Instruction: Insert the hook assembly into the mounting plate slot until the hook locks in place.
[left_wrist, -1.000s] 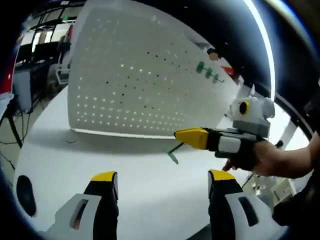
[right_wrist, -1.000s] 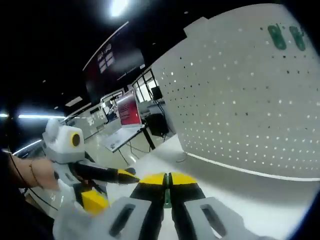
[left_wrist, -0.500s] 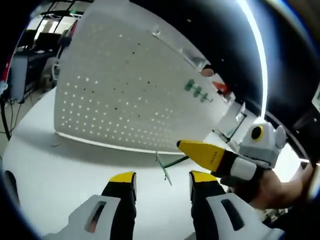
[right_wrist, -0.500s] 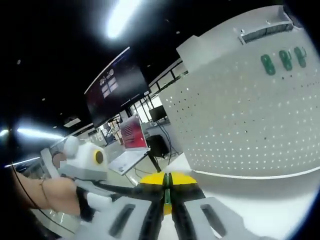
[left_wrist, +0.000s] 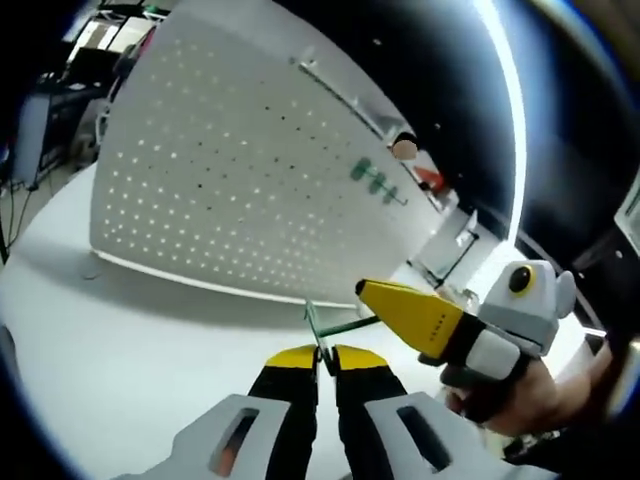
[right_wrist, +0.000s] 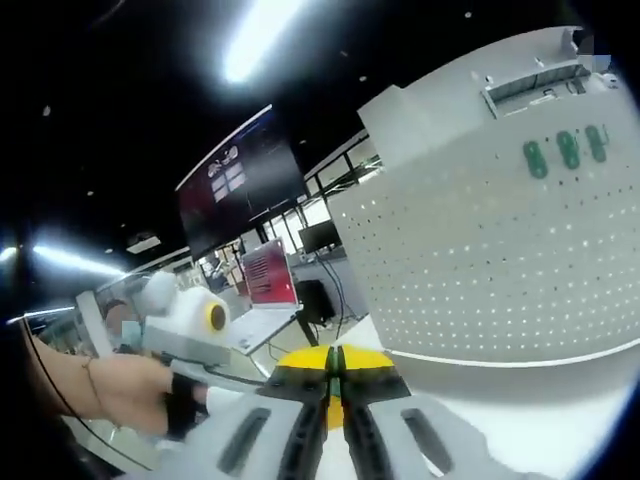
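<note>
Both grippers are on the green hook assembly (left_wrist: 335, 328) now, held above the white worktop (left_wrist: 130, 330) just in front of the pegboard's lower edge. In the left gripper view, the left gripper (left_wrist: 319, 356) has its yellow-tipped jaws pinched together around the thin upright end of the hook. The right gripper (left_wrist: 372, 292) comes in from the right with a hand (left_wrist: 510, 400) behind it, its yellow tip at the other end of the green piece. In the right gripper view, the right gripper (right_wrist: 334, 357) is clamped tight with a sliver of green between its jaws. The white perforated mounting plate (right_wrist: 490, 260) stands upright on the worktop, with three green hooks (right_wrist: 566, 150) already set near its top edge.
</note>
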